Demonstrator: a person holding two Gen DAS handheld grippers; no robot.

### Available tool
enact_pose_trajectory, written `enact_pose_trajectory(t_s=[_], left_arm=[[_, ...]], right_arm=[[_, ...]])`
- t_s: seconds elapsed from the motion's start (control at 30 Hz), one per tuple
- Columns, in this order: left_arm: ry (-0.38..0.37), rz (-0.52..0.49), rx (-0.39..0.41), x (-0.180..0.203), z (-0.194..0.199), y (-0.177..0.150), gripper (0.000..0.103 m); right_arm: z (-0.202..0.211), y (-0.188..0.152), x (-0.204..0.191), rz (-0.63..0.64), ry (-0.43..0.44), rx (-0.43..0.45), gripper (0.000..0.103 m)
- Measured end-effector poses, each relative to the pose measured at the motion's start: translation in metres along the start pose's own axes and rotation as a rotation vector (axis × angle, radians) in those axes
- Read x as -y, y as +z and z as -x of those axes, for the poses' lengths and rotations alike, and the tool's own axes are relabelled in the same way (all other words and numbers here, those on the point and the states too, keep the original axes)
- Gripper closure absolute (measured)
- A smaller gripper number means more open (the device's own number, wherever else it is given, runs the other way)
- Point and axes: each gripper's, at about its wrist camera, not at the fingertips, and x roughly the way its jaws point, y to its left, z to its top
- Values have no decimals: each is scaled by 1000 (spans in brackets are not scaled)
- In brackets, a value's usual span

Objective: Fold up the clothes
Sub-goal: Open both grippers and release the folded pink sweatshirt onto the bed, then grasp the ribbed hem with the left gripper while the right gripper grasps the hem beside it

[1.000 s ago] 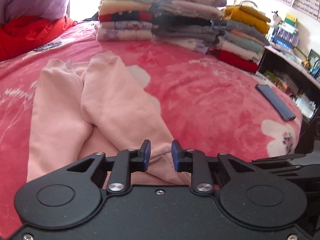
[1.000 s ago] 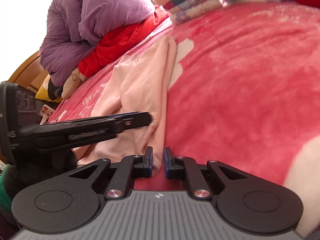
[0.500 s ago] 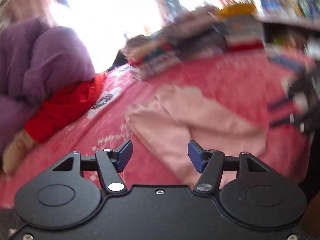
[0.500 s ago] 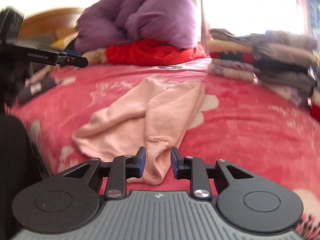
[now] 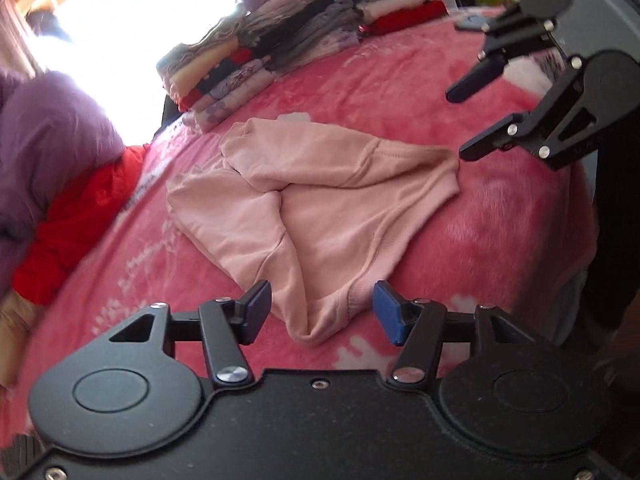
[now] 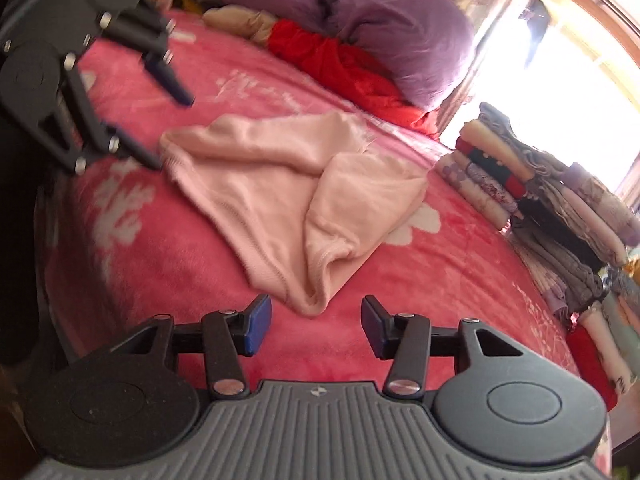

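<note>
A pale pink garment (image 5: 320,200) lies crumpled and half folded on the pink blanket (image 5: 400,80). My left gripper (image 5: 322,314) is open, and a hem corner of the garment lies loose between its blue pads (image 5: 258,312) without touching them. From the other side, my right gripper (image 6: 316,320) hovers just short of another folded corner of the garment (image 6: 288,184); its jaws are opening with nothing gripped. Each gripper shows in the other's view, the right gripper (image 5: 464,124) beside the garment's far edge, the left gripper (image 6: 166,130) likewise.
A tall stack of folded clothes (image 5: 280,52) (image 6: 560,208) stands on the bed beyond the garment. A purple duvet (image 6: 400,28) over a red cloth (image 6: 344,64) is heaped near the bright window. The bed's edge drops off behind the right gripper.
Both grippers have let go of the garment's hem and opened. They rolled and drew apart to opposite sides of the garment, which now lies loose on the blanket between them.
</note>
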Motion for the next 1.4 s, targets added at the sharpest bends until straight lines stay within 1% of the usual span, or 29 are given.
enact_pose_trajectory(t_s=[0.1,0.13,0.2,0.27,0.37,0.4,0.43,0.47,0.53,0.57,0.63,0.7,0.73,0.77,0.8,0.87,0.97,1.03,1.07,1.13,1.2,1.23,1.27,1.3,1.33,1.4], left_arm=[[-68,21,-46,4,-15,-2,44],[-85,16,-43,8,-17,-3,45],[-91,14,-40,11,-15,-2,45],[-120,11,-17,8,-4,-1,45],[-133,104,46,-13,16,2,46],[-122,165,69,-25,19,3,51],[-97,231,86,-37,19,4,65],[-58,288,87,-49,15,5,71],[18,352,62,-64,1,8,92],[31,381,53,-69,-7,8,95],[15,446,25,-73,-23,6,97],[7,447,-42,-63,-43,3,98],[9,424,-55,-54,-49,2,100],[25,392,-57,-47,-51,2,100],[33,386,-60,-45,-50,4,100],[27,435,-51,-55,-41,6,99],[37,493,13,-66,-27,10,99],[25,519,8,-68,-33,9,99],[4,527,-21,-66,-43,6,99],[-4,492,-30,-56,-54,2,100],[-18,483,-11,-59,-44,5,99],[-29,498,24,-65,-32,7,92],[-33,489,54,-68,-20,8,84],[-34,469,80,-69,-9,10,61],[-31,424,93,-68,2,11,46],[-43,300,90,-56,16,11,45]], right_arm=[[-1,3,15,-119,13,34,54],[-3,2,17,-137,17,34,54],[-7,1,19,-162,26,31,55],[-11,0,22,-188,36,28,55],[-11,2,21,-193,41,40,55],[-11,2,21,-194,42,45,55],[-11,2,21,-197,44,47,55],[-11,2,22,-202,45,47,56],[-13,0,24,-220,51,44,56],[-14,-1,25,-229,54,40,57],[-17,-2,27,-243,58,34,57],[-19,-2,27,-250,58,31,57],[-19,-2,27,-253,58,31,57],[-19,-2,27,-253,58,30,57],[-19,-2,26,-253,58,29,57],[-20,-3,26,-249,61,23,57],[-22,-5,26,-250,58,11,57],[-23,-7,28,-260,55,5,57],[-23,-8,29,-267,54,4,57],[-24,-9,30,-276,56,7,57],[-25,-8,30,-273,61,9,58],[-25,-7,29,-271,64,10,59],[-25,-7,29,-266,66,11,59],[-24,-7,28,-261,67,12,59],[-22,-6,28,-244,73,13,59],[-17,-6,26,-206,88,15,58]])
